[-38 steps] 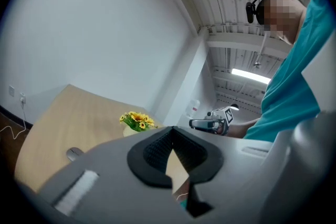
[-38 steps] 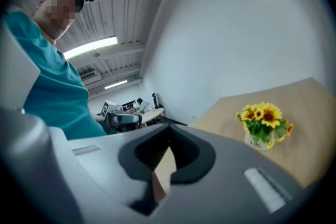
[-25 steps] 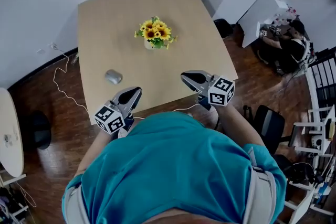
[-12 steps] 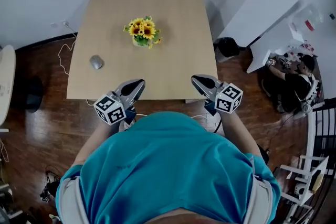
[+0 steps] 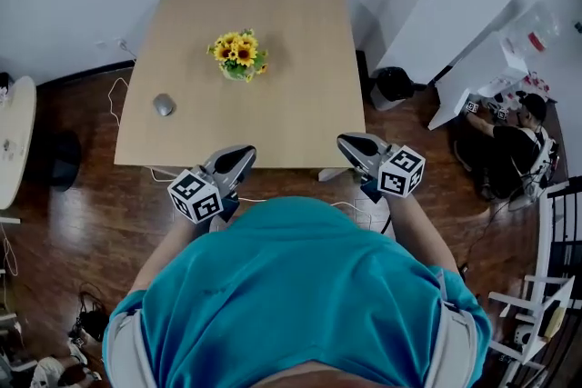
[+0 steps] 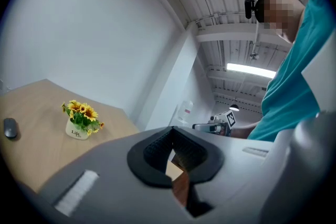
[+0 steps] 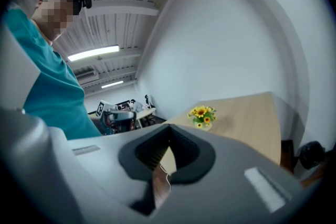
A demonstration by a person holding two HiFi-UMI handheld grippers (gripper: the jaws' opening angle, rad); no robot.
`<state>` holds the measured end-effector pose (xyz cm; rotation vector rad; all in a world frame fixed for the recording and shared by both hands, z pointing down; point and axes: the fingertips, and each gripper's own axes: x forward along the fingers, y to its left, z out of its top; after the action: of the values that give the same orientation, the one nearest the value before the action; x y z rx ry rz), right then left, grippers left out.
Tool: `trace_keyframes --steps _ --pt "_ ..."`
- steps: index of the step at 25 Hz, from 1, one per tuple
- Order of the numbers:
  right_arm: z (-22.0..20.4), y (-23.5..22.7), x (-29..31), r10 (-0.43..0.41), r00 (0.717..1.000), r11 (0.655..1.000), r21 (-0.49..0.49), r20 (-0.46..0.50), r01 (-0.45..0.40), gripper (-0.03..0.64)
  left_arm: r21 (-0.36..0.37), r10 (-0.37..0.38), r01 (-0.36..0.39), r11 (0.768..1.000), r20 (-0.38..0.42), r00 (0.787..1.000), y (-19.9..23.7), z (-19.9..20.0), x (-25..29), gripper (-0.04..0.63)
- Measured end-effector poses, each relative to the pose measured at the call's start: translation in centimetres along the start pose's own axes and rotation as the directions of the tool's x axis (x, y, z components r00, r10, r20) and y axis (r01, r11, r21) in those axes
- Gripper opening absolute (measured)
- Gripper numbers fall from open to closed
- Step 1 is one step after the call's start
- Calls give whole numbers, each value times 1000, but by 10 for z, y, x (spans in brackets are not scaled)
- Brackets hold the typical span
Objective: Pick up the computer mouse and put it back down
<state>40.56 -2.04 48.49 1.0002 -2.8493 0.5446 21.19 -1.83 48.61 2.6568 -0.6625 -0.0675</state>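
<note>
The left gripper [image 6: 172, 134] has its jaws pressed together with nothing between them, and the right gripper [image 7: 168, 131] is likewise closed and empty. In the head view both are held in front of the person's teal shirt [image 5: 300, 286], left gripper [image 5: 242, 155] and right gripper [image 5: 351, 144] side by side but apart, their tips at the near edge of the wooden table [image 5: 291, 95]. The computer mouse [image 5: 164, 105] lies on the table's left part, close to its left edge and well apart from both grippers; the left gripper view shows it at the far left [image 6: 10, 127]. A small pot of sunflowers [image 5: 237, 57] stands farther back, right of the mouse. A white cable [image 5: 113, 97] trails on the dark floor beside the table.
</note>
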Motion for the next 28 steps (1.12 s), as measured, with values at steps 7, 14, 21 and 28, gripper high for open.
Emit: trace_keyframes --steps 7,14,21,28 --pt "3 3 -26 -80 997 997 9 14 79 2 6 -80 80 997 -29 996 -11 -2 21 4" --pt "0 -34 -81 -95 995 995 -6 25 95 2 34 -29 29 999 -24 999 -38 -12 47 4" --pt "6 -96 -179 -39 997 999 -13 59 40 2 35 50 -52 998 52 997 -103 -22 136 5" --pt "-5 -141 -238 -7 999 1000 25 49 6 2 31 46 -46 998 7 999 -161 -47 217 5"
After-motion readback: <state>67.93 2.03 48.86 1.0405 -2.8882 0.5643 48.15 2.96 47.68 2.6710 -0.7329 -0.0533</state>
